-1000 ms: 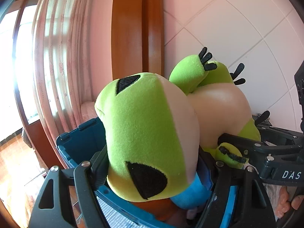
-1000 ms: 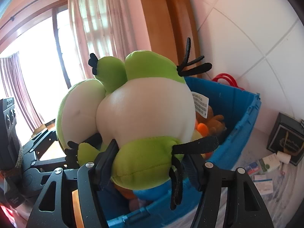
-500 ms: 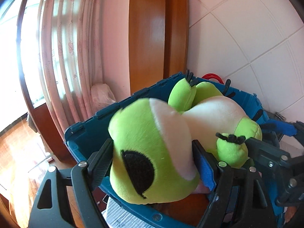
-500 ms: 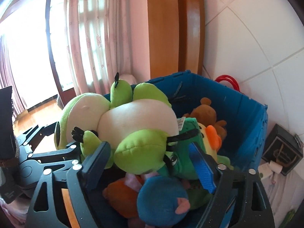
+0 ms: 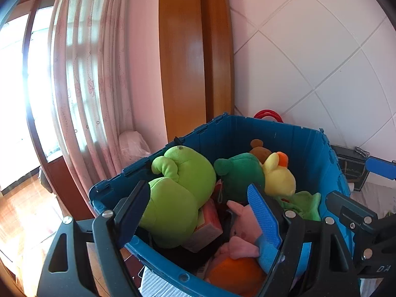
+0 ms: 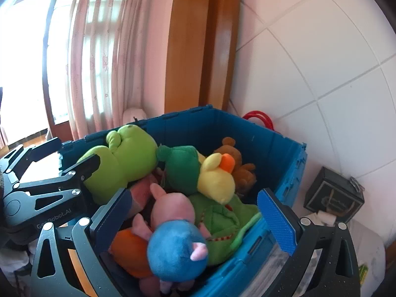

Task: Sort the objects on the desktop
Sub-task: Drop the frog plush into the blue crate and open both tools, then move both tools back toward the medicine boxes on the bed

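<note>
A blue plastic bin [image 5: 292, 136] [image 6: 287, 148] holds several plush toys. The lime-green frog plush [image 5: 178, 188] [image 6: 126, 156] lies at its left side, free of both grippers. Beside it are a dark green plush [image 5: 242, 170], a yellow duck [image 6: 215, 175], a brown bear [image 6: 237, 158], a pink pig [image 6: 170, 208] and a blue plush [image 6: 178, 250]. My left gripper [image 5: 198, 212] is open and empty above the bin's near-left rim. My right gripper [image 6: 195, 212] is open and empty above the bin's near side. The left gripper also shows in the right wrist view [image 6: 54, 163].
A tiled wall stands behind the bin, with a wooden door frame [image 5: 195, 49] and a pink curtain [image 5: 86, 74] to the left. A red handle [image 6: 259, 118] shows behind the bin. A dark box [image 6: 334, 195] and papers lie on the table at the right.
Both grippers opened and let go of the lime-green frog plush, which dropped into the bin's left side. Both grippers have drawn back a little.
</note>
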The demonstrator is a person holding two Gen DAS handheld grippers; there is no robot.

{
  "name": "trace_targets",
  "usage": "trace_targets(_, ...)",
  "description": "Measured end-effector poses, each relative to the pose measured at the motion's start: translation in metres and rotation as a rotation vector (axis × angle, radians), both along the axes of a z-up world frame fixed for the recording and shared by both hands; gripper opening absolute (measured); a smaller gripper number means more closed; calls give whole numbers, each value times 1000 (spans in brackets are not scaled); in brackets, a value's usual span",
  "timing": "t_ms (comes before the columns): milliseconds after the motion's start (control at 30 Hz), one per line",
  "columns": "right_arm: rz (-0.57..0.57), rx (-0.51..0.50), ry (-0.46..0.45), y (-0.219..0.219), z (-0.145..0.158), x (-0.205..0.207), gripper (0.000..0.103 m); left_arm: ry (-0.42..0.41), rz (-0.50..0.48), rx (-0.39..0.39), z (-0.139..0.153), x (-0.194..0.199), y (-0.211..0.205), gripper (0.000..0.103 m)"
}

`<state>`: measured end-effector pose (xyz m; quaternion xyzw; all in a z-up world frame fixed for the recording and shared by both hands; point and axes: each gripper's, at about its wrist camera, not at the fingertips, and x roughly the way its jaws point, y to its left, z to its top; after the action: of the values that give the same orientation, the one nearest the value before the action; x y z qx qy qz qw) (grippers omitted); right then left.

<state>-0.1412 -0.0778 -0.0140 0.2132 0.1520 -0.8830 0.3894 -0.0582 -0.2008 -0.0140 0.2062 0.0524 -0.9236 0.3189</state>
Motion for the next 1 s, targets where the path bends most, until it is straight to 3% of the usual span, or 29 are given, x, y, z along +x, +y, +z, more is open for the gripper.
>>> trace_targets(333, -144, -34, 89, 88, 13, 1, 103, 111, -110, -39, 32, -3, 89, 85)
trace_targets(500, -241, -77, 67, 169, 11, -18, 103, 165, -196, -79, 47, -13, 157, 93)
trace_targets(667, -348, -100, 33, 258, 0, -45, 103, 203, -284, -70, 45, -40, 229, 99)
trace_targets(867, -495, -93, -74, 389, -36, -100, 103, 121, -368, -12, 9, -104, 290, 99)
trace_targets(1000, -642, -63, -179, 473, -76, -139, 103, 2, -412, 17, -28, -155, 313, 99)
